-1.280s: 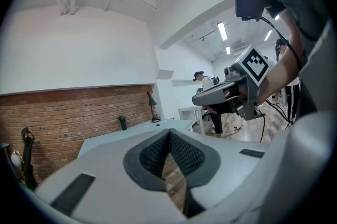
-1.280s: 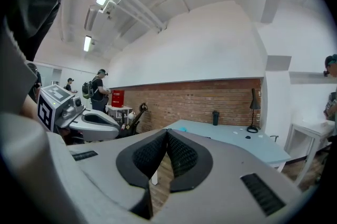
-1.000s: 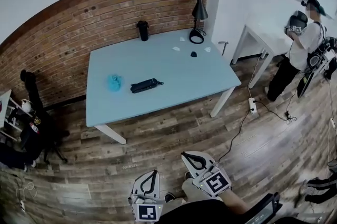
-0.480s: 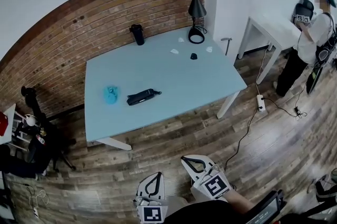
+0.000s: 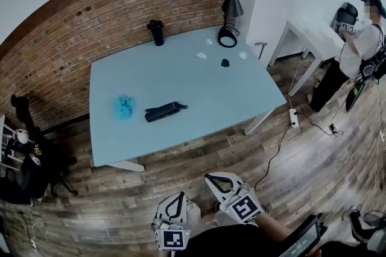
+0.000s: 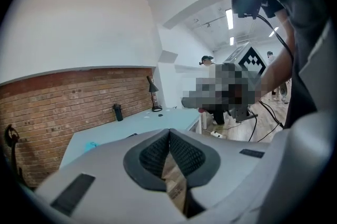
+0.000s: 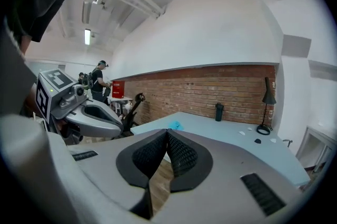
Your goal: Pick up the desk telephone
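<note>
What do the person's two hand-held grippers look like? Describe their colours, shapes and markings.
The left gripper and right gripper match: smooth light-grey shells tapering to jaws lined with black ribbed pads. Each carries a cube with black-and-white square markers. The person's top is dark.

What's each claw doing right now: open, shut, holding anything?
Left claw: shut, holding nothing.
Right claw: shut, holding nothing.
</note>
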`<state>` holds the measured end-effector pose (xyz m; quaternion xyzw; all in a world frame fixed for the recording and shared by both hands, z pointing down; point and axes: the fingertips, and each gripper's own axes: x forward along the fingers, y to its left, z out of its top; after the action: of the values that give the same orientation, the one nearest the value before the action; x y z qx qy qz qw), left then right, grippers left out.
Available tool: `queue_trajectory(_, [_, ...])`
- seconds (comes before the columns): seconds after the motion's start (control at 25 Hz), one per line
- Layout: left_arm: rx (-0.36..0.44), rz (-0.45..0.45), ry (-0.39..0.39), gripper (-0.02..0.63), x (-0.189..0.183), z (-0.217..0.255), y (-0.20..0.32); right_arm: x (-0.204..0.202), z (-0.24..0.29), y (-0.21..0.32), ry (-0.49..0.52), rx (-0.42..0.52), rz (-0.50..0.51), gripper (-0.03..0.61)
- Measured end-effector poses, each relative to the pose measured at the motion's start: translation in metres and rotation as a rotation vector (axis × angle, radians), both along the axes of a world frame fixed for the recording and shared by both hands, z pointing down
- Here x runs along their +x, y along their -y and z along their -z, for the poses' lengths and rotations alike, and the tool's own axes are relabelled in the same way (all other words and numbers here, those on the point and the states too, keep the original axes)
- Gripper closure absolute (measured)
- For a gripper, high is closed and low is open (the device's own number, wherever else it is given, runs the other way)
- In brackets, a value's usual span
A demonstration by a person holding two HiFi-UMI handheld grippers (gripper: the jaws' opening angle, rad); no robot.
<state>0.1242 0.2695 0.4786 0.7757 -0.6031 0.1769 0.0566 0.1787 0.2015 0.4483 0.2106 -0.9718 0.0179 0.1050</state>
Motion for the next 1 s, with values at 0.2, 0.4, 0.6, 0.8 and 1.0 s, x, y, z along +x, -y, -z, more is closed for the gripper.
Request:
queue_trajectory(0.2, [0.030, -0.036, -0.011, 0.589, -0.062, 0.001, 0.020, -0.060, 0.015, 0.006, -0.008, 0.027, 0.029, 0.568])
queue_trajectory(0.4, [0.059, -0.031, -0.009, 0.589, -0.115, 0.011, 0.045, -0.101, 0.029, 0.021, -0.015, 0.017, 0.009, 0.567])
queue_trajectory(0.6, [0.077, -0.049, -0.013, 0.589, -0.135, 0.003, 0.051, -0.118, 0.016, 0.022, -0.053, 0.006, 0.014, 0.568])
queue_trajectory(0.8, [0.026, -0.037, 0.016, 0.589, -0.149, -0.014, 0.071, -0.141, -0.004, 0.046, -0.048, -0.028, 0.057, 0.567])
queue_trajectory(1.0, [-0.010, -0.019, 0.034, 0.589, -0.145, -0.012, 0.103, -0.147, -0.005, 0.087, -0.028, -0.051, 0.089, 0.568])
